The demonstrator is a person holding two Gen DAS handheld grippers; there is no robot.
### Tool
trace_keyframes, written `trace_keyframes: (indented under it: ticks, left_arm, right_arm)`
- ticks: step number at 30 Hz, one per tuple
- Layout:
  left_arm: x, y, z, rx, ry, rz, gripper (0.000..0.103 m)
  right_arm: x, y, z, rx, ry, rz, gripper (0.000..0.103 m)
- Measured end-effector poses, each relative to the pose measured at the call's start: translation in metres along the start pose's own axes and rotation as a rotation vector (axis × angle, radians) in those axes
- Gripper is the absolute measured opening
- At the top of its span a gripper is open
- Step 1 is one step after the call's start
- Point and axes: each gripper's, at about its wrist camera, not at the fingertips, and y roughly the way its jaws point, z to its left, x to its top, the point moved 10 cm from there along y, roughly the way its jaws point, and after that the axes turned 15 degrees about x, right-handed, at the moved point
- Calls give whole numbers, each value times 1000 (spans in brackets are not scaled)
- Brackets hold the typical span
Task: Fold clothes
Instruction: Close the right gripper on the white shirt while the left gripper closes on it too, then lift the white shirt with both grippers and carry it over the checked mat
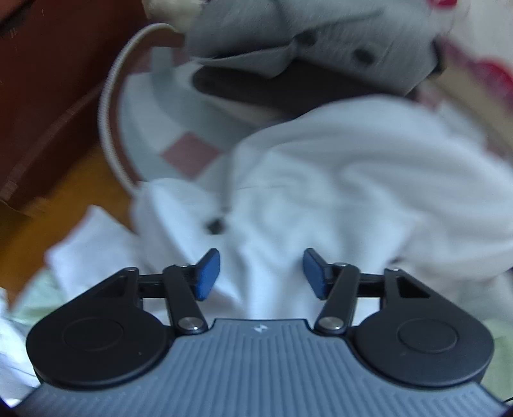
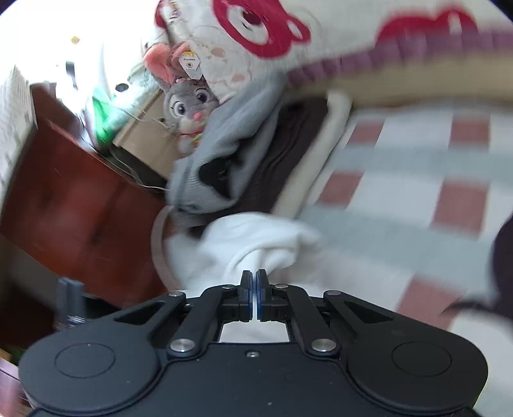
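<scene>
A crumpled white garment (image 1: pixel 336 179) with a dark button and a thin drawstring lies on the checked bed sheet (image 1: pixel 189 154). My left gripper (image 1: pixel 261 272) hovers just over its near part, blue pads (image 1: pixel 208 272) well apart, with white fabric below them and nothing pinched. In the right wrist view the same white garment (image 2: pixel 250 237) bunches into a twisted ridge that runs straight into my right gripper (image 2: pixel 254 276). Its jaws are closed together on that fold of cloth.
A grey buttoned garment (image 1: pixel 288 41) lies on a dark brown folded cloth (image 1: pixel 256 89) at the far side. A plush rabbit (image 2: pixel 187 106), a red-bear blanket (image 2: pixel 256 29) and a wooden cabinet (image 2: pixel 73 199) flank the bed. A pale flexible cable (image 1: pixel 109 106) arcs along the left.
</scene>
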Motion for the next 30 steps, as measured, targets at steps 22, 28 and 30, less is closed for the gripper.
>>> trace_keyframes:
  ticks: [22, 28, 30]
  left_arm:
    - [16, 20, -2, -309, -201, 47, 33]
    - [17, -46, -26, -244, -89, -159, 17]
    - [18, -68, -31, -276, -95, -215, 17]
  right_arm:
    - [-41, 69, 4, 127, 78, 12, 14]
    - [-33, 20, 88, 260, -161, -38, 12]
    - [-27, 4, 102, 263, -189, -77, 12]
